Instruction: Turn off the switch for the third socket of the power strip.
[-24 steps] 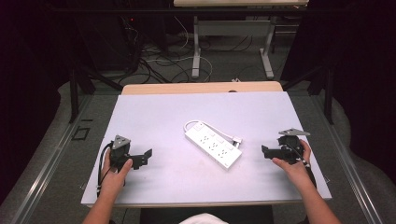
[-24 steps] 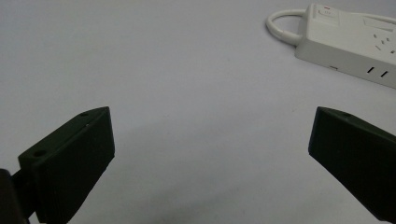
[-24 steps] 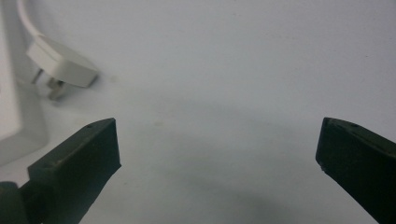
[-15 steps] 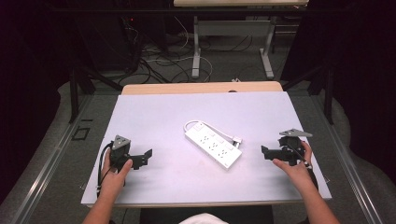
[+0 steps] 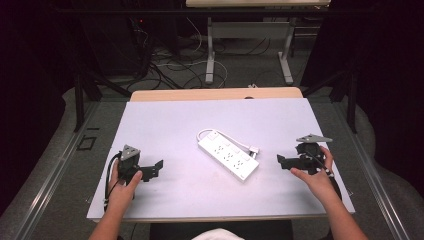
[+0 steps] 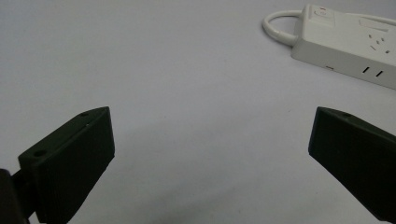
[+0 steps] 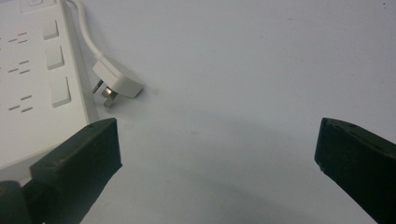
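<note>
One white power strip (image 5: 228, 155) lies slantwise at the middle of our table (image 5: 165, 125), its cord looped round the far end and its plug (image 5: 254, 149) resting just beside its right edge. We touch none of it yet. Since the earlier high views almost nothing has shifted: the strip and plug lie as they did, our left gripper (image 5: 156, 168) sits where it was, and our right gripper (image 5: 283, 161) has eased only slightly, so we judge the work hardly begun, with the reach toward the strip yet to come. Both tools stand with jaws spread wide and empty, well apart from the strip on either side. Our right gripper view adds what the high view blurs: the plug (image 7: 116, 77) lying on its side with metal pins bared, touching the table near the strip's switches (image 7: 55, 57). Our left gripper view shows the looped cord (image 6: 278, 25) and the strip's far end.
</note>
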Demonstrator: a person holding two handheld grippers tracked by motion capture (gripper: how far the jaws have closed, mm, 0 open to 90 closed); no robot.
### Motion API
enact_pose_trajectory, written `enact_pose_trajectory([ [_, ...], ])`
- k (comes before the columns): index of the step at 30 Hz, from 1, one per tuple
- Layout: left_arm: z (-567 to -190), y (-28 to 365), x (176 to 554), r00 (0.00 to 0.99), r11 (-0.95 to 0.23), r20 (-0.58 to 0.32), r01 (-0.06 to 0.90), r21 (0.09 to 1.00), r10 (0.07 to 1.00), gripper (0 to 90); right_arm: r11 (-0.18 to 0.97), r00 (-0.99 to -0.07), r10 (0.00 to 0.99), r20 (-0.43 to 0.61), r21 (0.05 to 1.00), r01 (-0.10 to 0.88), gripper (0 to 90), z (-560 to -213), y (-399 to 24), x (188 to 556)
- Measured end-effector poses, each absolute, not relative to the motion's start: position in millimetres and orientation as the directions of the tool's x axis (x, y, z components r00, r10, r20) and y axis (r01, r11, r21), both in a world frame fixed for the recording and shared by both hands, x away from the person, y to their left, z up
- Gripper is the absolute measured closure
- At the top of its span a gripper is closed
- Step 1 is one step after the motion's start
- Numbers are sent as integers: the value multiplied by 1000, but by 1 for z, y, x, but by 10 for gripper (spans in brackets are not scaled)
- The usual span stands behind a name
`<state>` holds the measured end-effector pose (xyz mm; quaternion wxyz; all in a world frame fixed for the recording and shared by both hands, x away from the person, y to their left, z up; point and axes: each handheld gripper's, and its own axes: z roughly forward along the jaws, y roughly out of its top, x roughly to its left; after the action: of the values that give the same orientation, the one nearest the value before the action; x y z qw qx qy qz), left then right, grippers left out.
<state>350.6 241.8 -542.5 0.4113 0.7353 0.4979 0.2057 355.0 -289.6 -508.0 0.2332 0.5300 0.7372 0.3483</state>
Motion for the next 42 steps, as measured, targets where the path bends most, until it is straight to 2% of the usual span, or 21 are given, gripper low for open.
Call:
enact_pose_trajectory([
  [8, -543, 241, 351, 418, -160, -108, 556, 816, 902, 3, 211, -344, 938, 31, 736, 643, 59, -504, -282, 360],
  [29, -543, 241, 351, 418, -161, -106, 556, 815, 902, 3, 275, -396, 918, -5, 729, 627, 143, -485, -262, 367],
  [42, -543, 241, 351, 417, -160, -107, 556, 816, 903, 3, 309, -429, 903, -21, 727, 614, 155, -478, -247, 372],
])
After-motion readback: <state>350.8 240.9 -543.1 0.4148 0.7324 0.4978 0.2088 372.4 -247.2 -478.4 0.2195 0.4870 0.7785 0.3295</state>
